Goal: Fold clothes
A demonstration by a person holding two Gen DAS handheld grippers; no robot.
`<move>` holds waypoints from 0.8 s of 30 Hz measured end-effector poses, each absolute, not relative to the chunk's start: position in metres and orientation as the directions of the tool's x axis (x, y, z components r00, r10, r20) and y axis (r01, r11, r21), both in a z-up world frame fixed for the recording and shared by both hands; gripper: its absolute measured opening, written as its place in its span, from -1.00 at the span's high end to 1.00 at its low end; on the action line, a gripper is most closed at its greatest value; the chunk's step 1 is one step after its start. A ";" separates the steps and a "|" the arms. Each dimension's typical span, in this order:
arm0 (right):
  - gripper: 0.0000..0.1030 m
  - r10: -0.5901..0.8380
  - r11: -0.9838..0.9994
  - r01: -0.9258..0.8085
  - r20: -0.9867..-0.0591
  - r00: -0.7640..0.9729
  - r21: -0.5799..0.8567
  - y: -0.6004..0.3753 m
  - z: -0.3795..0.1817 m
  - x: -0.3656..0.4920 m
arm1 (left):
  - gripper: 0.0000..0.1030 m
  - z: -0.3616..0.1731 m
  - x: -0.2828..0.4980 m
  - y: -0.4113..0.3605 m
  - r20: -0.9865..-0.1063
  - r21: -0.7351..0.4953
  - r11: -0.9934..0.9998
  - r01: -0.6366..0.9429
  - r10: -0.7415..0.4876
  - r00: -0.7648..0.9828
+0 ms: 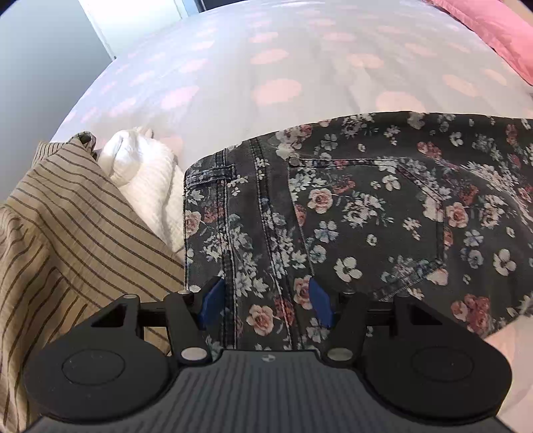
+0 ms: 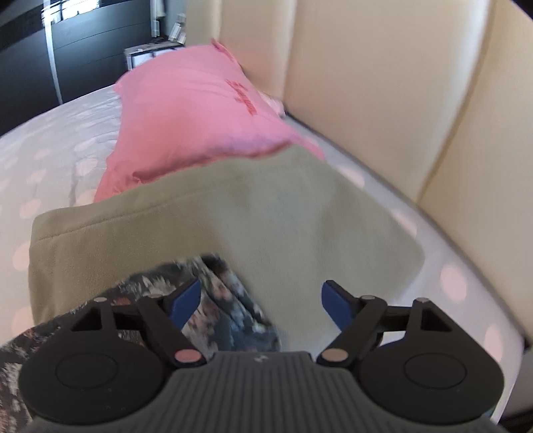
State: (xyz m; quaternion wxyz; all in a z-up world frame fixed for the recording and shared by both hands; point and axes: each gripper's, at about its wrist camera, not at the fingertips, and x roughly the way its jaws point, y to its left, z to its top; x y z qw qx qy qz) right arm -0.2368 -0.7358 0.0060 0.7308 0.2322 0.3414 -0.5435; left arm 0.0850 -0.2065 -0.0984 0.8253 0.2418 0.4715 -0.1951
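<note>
- Left wrist view: the left claw (image 1: 266, 296) points steeply down at a pair of dark floral jeans (image 1: 349, 213) spread flat on the bed (image 1: 266, 66), whose cover is white with pink dots.
- Its two blue pads (image 1: 213, 298) stand partly apart, with the jeans' seam area between them. Whether the pads press on the cloth cannot be told from this angle.
- The waistband, with a belt loop (image 1: 213, 175), runs along the jeans' left side; a back pocket (image 1: 373, 219) with a rivet faces up.
- Just left of the jeans lies a crumpled white garment (image 1: 146, 180), and beside it, toward the bed's left edge, a tan striped garment (image 1: 66, 239) that overlaps the white one.
- A pink pillow (image 1: 493, 30) shows at the bed's far right corner.
- Right wrist view: the picture is blurred. The right claw (image 2: 263, 303) is released, its blue fingers (image 2: 336, 306) spread wide with nothing gripped.
- A folded end of the floral jeans (image 2: 226, 309) lies under the left finger, resting on an olive-green garment (image 2: 266, 219) laid flat on the bed.
- The pink pillow (image 2: 186, 116) sits beyond the green garment, against a cream padded headboard (image 2: 383, 83).
- A dark wardrobe (image 2: 83, 50) stands past the bed's far edge.
</note>
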 end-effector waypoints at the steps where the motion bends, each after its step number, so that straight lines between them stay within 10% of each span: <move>1: -0.59 -0.627 0.285 0.959 -0.757 0.183 -0.004 -0.735 0.002 -0.243 | -0.06 -0.096 0.083 -0.206 -0.872 0.219 0.805 0.551 -0.093 0.481; 11: -0.41 -0.533 0.148 0.929 -0.764 0.363 0.338 -0.735 -0.051 -0.285 | -0.06 -0.085 0.076 -0.199 -0.879 0.238 0.818 0.524 -0.049 0.475; 17: 0.52 -0.518 0.124 0.926 -0.773 0.366 0.356 -0.736 -0.069 -0.278 | -0.06 -0.086 0.074 -0.203 -0.885 0.262 0.813 0.521 -0.013 0.465; 24: 0.78 -0.587 0.216 0.921 -0.711 0.387 0.323 -0.704 -0.031 -0.273 | -0.05 -0.083 0.075 -0.201 -0.890 0.232 0.825 0.515 -0.035 0.455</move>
